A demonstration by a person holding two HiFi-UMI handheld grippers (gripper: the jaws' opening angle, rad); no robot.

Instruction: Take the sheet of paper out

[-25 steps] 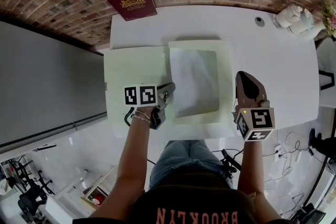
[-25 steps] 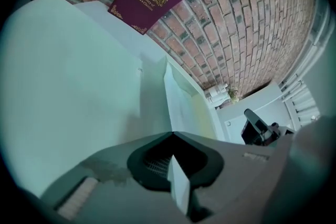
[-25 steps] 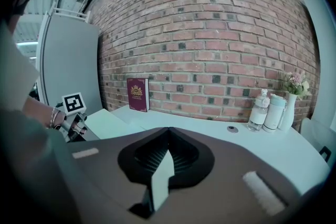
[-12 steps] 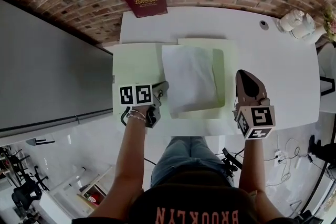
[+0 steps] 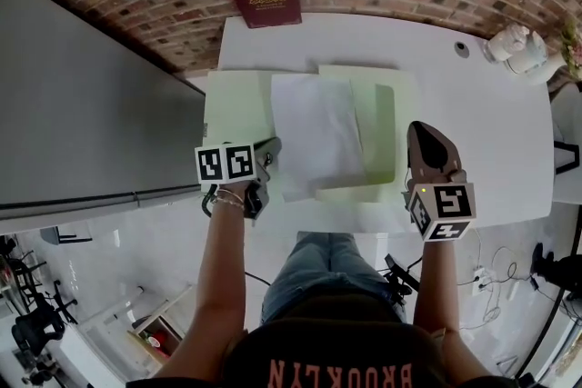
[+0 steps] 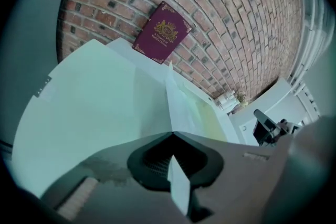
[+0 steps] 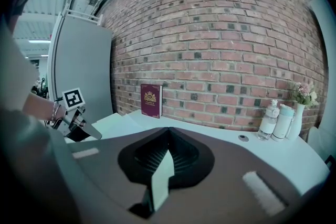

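The left hand-held gripper (image 5: 271, 145) is clamped on the left edge of the white sheet of paper (image 5: 314, 136). The sheet lies partly out of the open pale green paper folder (image 5: 386, 132) on the white tabletop (image 5: 473, 95). The right hand-held gripper (image 5: 422, 132) has its jaws together on nothing, near the folder's right edge.

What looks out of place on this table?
Only the sheet of paper: it lies askew across the open green folder, partway out of its pocket. Its left edge is pinched in the shut fingers of the left gripper. Nothing looks spilled or torn.
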